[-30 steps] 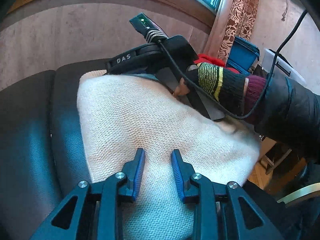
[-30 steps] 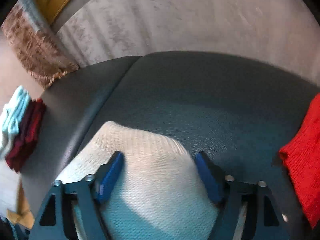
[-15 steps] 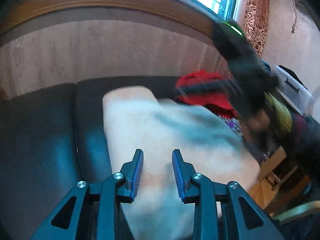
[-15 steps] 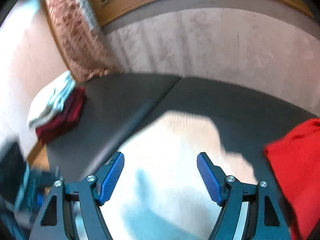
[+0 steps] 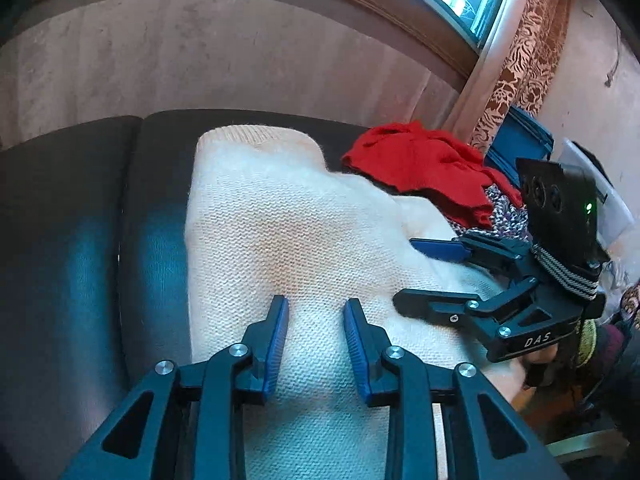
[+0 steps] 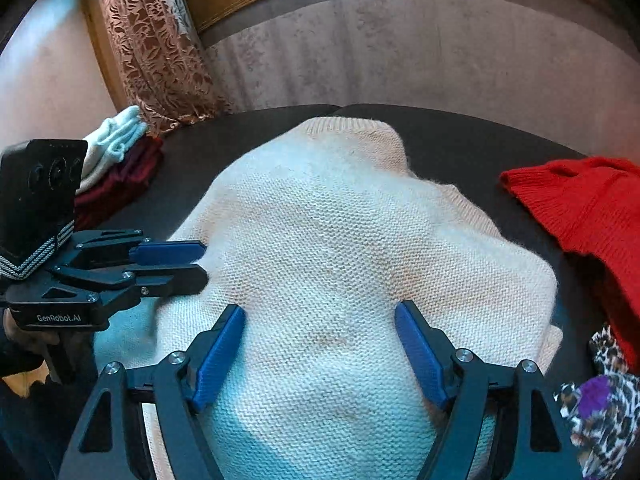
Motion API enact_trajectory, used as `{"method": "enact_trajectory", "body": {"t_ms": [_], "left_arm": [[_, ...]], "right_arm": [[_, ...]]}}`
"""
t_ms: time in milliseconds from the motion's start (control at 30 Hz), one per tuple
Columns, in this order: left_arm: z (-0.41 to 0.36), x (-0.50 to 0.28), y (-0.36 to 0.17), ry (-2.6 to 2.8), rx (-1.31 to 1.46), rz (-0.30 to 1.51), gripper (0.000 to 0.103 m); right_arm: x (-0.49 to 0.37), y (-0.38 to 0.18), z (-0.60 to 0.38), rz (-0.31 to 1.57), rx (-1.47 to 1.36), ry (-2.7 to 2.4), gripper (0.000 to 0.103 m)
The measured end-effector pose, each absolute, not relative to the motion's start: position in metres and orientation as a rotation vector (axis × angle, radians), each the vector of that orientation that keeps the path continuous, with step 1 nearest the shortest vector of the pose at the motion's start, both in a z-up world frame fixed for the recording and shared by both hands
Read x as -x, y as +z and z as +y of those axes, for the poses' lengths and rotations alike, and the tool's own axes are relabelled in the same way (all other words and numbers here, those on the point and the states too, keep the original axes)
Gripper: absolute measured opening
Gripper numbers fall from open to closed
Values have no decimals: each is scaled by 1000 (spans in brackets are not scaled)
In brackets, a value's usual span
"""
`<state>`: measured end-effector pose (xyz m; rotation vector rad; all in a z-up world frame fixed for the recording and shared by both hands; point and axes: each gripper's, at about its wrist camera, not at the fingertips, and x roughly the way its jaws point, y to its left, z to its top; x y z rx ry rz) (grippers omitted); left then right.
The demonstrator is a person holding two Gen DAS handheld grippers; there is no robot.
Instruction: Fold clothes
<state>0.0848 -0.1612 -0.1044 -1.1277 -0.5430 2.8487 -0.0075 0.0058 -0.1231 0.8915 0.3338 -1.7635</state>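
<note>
The left gripper (image 5: 316, 320) hovered low over the near part of the cream knitted sweater (image 5: 288, 240), its blue-padded fingers (image 5: 276, 344) set narrowly apart with only knit showing between them, gripping nothing. The right gripper (image 6: 320, 344) stood over the same garment with its fingers (image 6: 218, 354) spread wide, also empty.

The sweater lay as a compact, roughly rectangular bundle on the dark leather couch seat (image 5: 80, 240), its ribbed edge (image 6: 348, 128) turned toward the couch back and its sides drawn in. That shape would suit either a garment partway through folding or one with its last fold already laid, so the pictures alone did not settle which. In either case the careful way was to keep both sets of fingers flat and low, press along the edges rather than pinch the middle, and make sure any layer taken up was the whole thickness, since the loose knit would stretch and slide.

Beyond the sweater, a crumpled red knitted garment (image 6: 592, 208) lay just beside its right edge, with a leopard-print and purple cloth (image 6: 600, 400) nearer the right gripper; both crowded that side and could catch in a sweep. On the far left end of the couch sat a stack of folded pale and maroon clothes (image 6: 116, 160). A brown patterned curtain (image 6: 156, 48) hung behind.
</note>
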Motion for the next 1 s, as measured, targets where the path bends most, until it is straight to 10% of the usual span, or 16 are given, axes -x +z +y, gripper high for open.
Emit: {"method": "enact_trajectory", "body": {"t_ms": [633, 1000], "left_arm": [[-263, -89, -100, 2576, 902, -1031, 64], [-266, -44, -122, 2430, 1005, -1001, 66]], "right_arm": [[30, -143, 144, -448, -1290, -1704, 101], [55, -145, 71, -337, -1296, -1578, 103]]}}
